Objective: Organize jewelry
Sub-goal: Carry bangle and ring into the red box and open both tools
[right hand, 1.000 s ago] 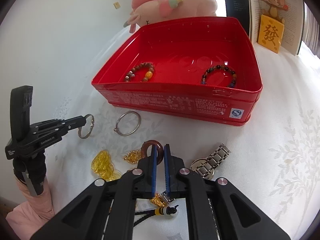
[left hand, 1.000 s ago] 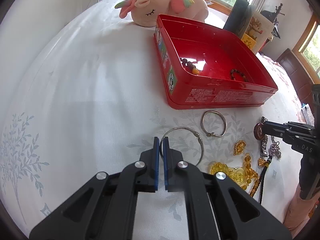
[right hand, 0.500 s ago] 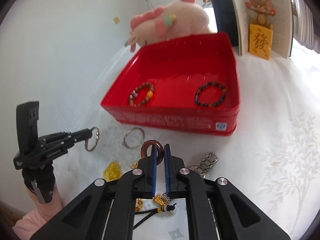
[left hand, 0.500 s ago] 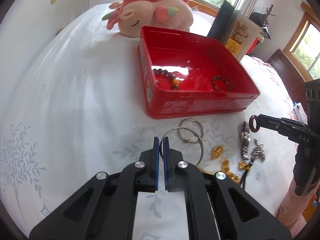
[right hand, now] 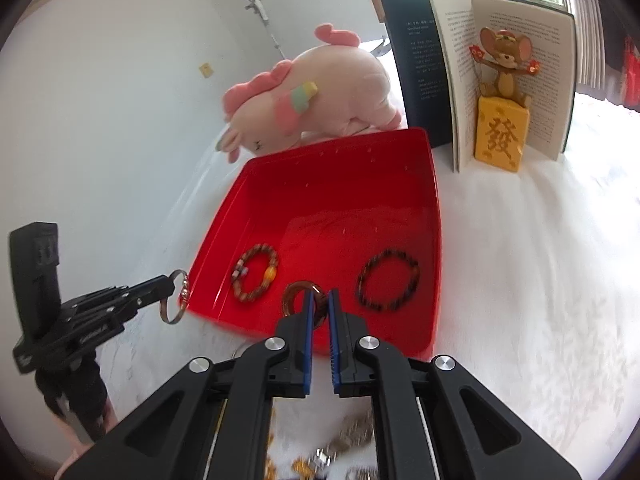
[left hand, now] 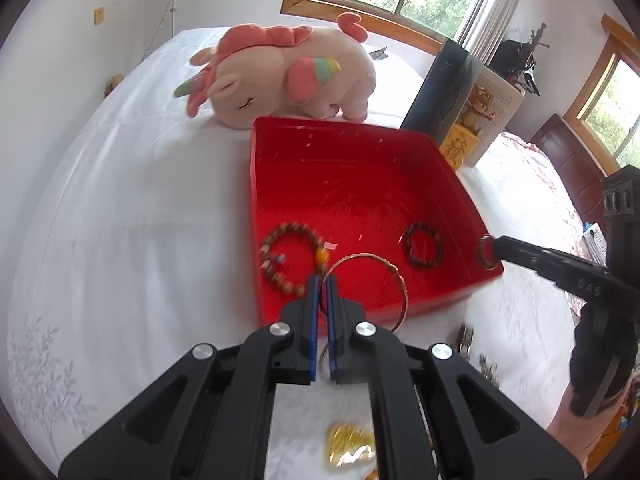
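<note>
My left gripper (left hand: 323, 280) is shut on a thin metal bangle (left hand: 394, 270) and holds it above the near edge of the open red tin (left hand: 360, 152). My right gripper (right hand: 319, 296) is shut on a small brown ring (right hand: 294, 292), raised over the tin's (right hand: 340, 152) near wall; that ring also shows at the tin's right corner in the left wrist view (left hand: 485, 252). Inside the tin lie a multicoloured bead bracelet (left hand: 276, 264) and a dark bead bracelet (left hand: 423, 245). The left gripper with the bangle (right hand: 176, 300) shows left of the tin in the right wrist view.
A pink plush unicorn (left hand: 280, 76) lies behind the tin. An open book (right hand: 460, 76) with a mouse figurine (right hand: 502, 120) stands behind it at the right. Gold pendants (left hand: 348, 446) and a watch (left hand: 464, 338) lie on the white cloth near me.
Both grippers have risen and moved forward toward the tin, carrying the bangle and the brown ring. The jewelry left on the cloth has dropped out toward the lower edges of both views.
</note>
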The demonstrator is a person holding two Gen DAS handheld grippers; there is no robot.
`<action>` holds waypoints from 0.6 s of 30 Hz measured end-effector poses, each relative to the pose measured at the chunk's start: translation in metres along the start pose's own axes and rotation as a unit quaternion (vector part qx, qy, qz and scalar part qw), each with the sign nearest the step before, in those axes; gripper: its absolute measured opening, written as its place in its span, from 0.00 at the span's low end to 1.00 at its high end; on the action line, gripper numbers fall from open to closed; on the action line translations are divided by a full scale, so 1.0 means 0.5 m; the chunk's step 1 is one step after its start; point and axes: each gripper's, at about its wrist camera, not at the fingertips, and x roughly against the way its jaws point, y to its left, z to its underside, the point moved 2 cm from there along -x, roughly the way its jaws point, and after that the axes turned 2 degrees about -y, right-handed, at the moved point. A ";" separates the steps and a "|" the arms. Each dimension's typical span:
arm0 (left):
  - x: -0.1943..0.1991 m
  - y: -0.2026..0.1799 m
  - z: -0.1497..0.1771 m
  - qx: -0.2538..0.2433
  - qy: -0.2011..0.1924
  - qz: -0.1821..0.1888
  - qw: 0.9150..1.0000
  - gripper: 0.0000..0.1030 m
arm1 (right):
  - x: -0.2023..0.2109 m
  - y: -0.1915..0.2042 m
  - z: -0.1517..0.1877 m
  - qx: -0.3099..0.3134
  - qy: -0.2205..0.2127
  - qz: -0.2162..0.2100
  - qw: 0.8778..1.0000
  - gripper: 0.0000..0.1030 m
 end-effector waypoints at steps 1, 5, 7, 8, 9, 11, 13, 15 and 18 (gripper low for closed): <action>-0.018 -0.006 -0.013 -0.001 0.003 -0.003 1.000 0.02 | -0.011 -0.002 -0.007 -0.002 0.004 -0.003 1.000 0.06; -0.085 -0.013 -0.043 0.002 0.013 -0.020 1.000 0.02 | -0.082 0.000 -0.038 -0.003 0.023 0.008 1.000 0.06; -0.129 -0.010 -0.056 0.007 0.026 -0.029 0.999 0.02 | -0.122 -0.001 -0.047 -0.003 0.034 0.018 0.999 0.06; -0.144 -0.006 -0.058 0.011 0.033 -0.029 0.999 0.02 | -0.137 -0.003 -0.050 -0.003 0.040 0.019 0.999 0.06; -0.162 -0.002 -0.063 0.014 0.039 -0.029 0.999 0.02 | -0.155 -0.005 -0.053 -0.004 0.045 0.023 0.999 0.06; -0.188 0.005 -0.068 0.016 0.047 -0.038 0.998 0.03 | -0.186 -0.013 -0.057 -0.005 0.058 0.037 0.998 0.06; -0.202 0.004 -0.077 0.007 0.042 -0.046 0.998 0.03 | -0.208 -0.020 -0.056 -0.005 0.067 0.048 0.997 0.06; -0.211 0.004 -0.081 0.007 0.046 -0.044 0.998 0.03 | -0.219 -0.024 -0.054 -0.004 0.073 0.052 0.996 0.06; -0.228 0.000 -0.084 0.003 0.053 -0.042 0.998 0.03 | -0.227 -0.022 -0.052 0.004 0.075 0.057 0.996 0.07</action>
